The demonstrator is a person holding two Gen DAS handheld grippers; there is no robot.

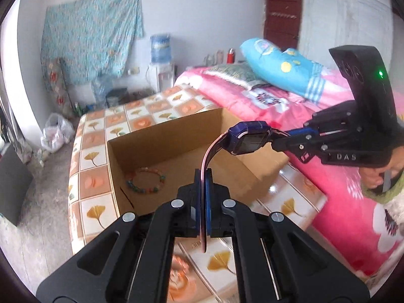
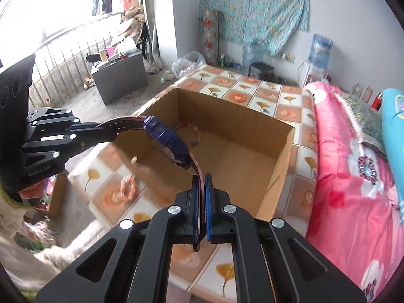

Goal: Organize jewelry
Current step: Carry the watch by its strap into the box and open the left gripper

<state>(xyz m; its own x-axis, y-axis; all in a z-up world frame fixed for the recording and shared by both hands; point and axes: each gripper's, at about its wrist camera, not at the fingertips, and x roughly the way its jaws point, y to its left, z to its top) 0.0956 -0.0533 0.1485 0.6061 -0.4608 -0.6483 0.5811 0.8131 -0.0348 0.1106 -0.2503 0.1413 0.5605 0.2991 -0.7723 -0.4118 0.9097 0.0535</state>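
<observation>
A purple watch (image 1: 248, 139) is being held above the cardboard box (image 1: 176, 136), one strap clamped in the left tool (image 1: 203, 176), the other in the right tool (image 2: 201, 176); a beaded bracelet (image 1: 146, 183) is lying inside.

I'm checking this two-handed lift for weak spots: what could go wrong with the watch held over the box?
1. The left gripper and right gripper each pinch only one strap of the watch; pulling apart could strain it.
2. If either strap slips, the watch may drop onto the beaded bracelet in the cardboard box.
</observation>
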